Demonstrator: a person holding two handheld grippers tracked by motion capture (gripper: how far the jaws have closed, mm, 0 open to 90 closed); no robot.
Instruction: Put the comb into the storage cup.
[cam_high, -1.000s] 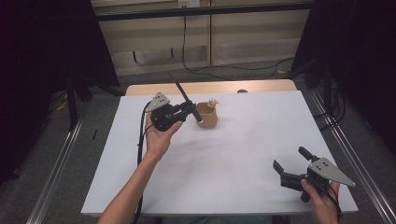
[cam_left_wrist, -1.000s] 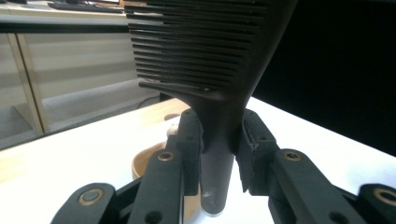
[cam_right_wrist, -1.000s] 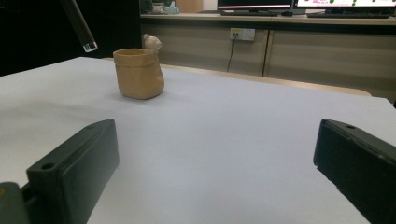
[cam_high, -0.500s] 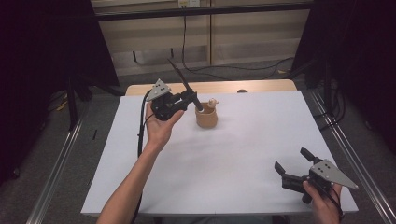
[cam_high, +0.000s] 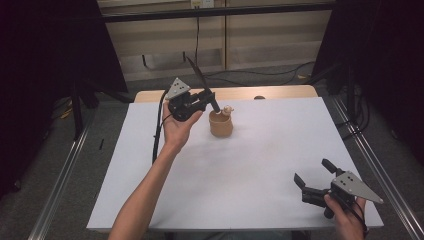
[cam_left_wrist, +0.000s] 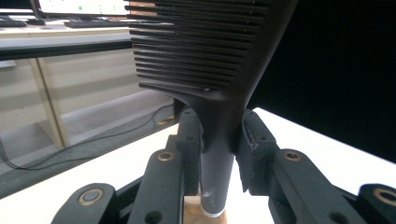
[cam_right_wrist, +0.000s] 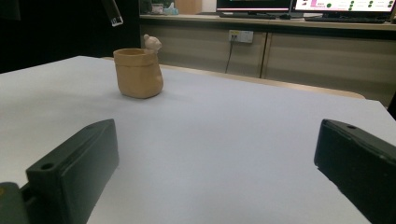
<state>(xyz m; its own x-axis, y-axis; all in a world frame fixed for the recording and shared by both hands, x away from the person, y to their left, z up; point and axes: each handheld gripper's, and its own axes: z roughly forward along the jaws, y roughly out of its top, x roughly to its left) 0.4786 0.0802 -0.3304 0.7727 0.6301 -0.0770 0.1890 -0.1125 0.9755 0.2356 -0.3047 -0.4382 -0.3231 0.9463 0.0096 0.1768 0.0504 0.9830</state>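
1. Two risks, both at the left gripper (cam_high: 209, 100): it clamps the handle of a black plastic wide-tooth comb (cam_left_wrist: 205, 56), handle end hanging just above the mouth of a tan clay pot with a small bear figure on its rim (cam_high: 220, 123), far side of the white table (cam_high: 250, 170).
2. Comb sits tilted; lowered off-centre, it could catch the rim and tip the pot.
3. Smooth handle, narrow pinch: could slip.
4. Right gripper (cam_high: 315, 177) idles, jaws apart and holding nothing, near corner; can't steady the pot.
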